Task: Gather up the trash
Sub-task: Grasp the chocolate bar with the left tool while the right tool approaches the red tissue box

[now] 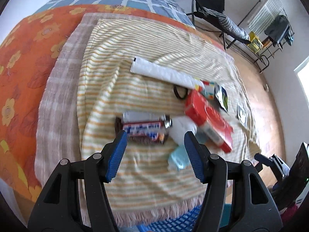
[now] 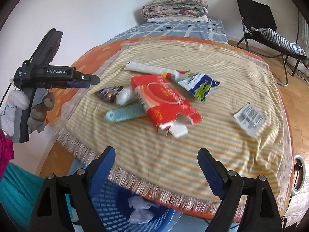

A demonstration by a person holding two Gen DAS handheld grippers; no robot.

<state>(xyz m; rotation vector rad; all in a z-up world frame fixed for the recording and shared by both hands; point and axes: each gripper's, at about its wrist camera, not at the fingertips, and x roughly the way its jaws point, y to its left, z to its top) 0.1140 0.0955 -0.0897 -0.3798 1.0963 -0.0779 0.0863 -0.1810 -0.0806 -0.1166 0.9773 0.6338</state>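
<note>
Striped cloth over bed, strewn with wrappers and red box mid-cloth. Left tongs spread wide above candy wrapper, gripping nothing. Right tongs equally wide, empty, over near fringe and blue basket.

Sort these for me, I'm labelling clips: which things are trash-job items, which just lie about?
Job:
red cardboard box
brown candy wrapper
blue-green torn packet
blue plastic basket

Lying about:
folded floral quilt
black folding chair
</note>
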